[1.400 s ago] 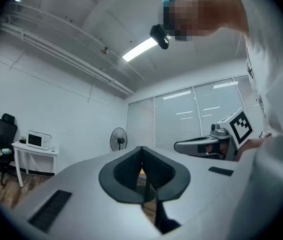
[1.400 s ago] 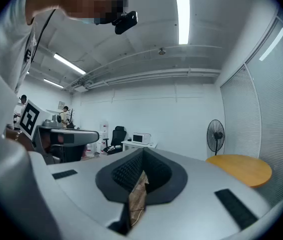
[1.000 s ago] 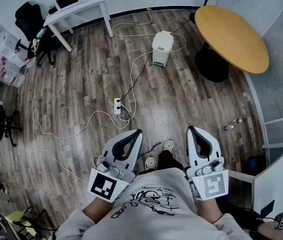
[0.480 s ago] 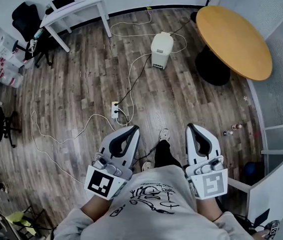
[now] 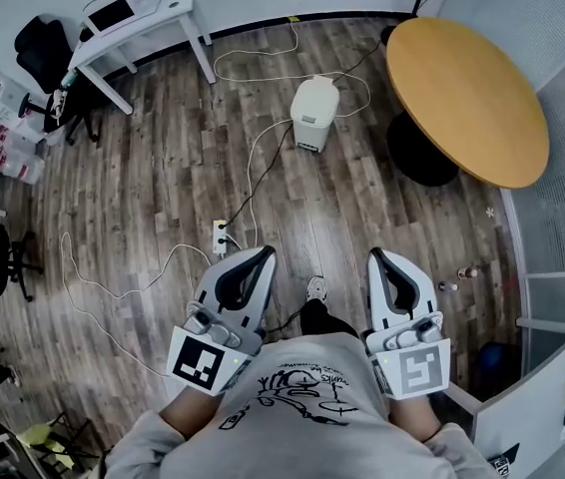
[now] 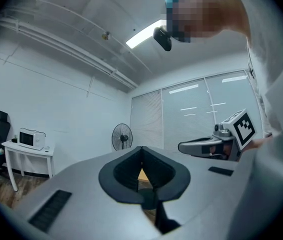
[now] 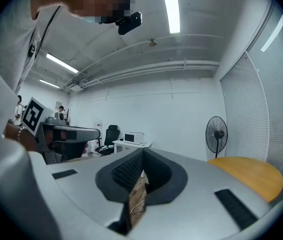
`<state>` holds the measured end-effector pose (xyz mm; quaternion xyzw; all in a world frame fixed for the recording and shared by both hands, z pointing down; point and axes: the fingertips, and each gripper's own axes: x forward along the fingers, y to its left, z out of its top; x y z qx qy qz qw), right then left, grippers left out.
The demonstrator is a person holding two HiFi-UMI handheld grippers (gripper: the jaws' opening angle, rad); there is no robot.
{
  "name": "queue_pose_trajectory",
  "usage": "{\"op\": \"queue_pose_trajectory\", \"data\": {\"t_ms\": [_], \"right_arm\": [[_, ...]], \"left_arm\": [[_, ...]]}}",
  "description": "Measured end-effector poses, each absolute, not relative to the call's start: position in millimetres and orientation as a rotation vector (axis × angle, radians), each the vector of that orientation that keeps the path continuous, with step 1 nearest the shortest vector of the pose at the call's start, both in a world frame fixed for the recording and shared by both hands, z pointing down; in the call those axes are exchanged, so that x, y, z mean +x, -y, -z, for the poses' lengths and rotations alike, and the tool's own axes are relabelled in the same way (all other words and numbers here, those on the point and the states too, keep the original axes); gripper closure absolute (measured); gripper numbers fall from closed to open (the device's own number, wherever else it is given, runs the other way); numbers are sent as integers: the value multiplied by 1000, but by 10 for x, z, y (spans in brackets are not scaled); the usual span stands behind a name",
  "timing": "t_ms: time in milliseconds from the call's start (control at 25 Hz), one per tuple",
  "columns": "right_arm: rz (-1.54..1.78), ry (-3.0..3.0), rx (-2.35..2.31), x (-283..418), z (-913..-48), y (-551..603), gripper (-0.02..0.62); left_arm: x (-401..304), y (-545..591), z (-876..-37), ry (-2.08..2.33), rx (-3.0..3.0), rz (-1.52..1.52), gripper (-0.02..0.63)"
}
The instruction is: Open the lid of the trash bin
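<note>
- trash bin [image 5: 314, 113]: white;
- round table [image 5: 467, 73]: orange-yellow top, black base;
- floor [image 5: 153, 198]: brown wood planks;
- left gripper [image 5: 265, 253] and right gripper [image 5: 376, 255]: grey, black pads, black-and-white square markers

wooden floor [image 5: 153, 168], white trash bin [image 5: 313, 111], power strip [image 5: 220, 236]

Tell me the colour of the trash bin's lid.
The lid is white; the head view shows it best.

Left claw [image 5: 264, 257] and right claw [image 5: 376, 259], held side by side and well apart at the near edge, both pointing far. Each claw's jaws meet at the tips, holding nothing.
</note>
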<state>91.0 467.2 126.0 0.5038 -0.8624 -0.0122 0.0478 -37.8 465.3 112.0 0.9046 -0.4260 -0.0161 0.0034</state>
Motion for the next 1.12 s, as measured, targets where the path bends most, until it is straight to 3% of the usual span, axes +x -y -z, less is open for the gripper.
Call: {"op": "queue_pose_trajectory", "data": {"t_ms": [400,1120], "right_arm": [[28,2639,1487,1272,-1342,-3961,589],[25,2634,1466,976,-1426,-2623,589]], "left_arm": [[-65,-3950,-1162,1382,2825,50,591],[-231,-2596,-1324,1337,2819,-4,591]]}}
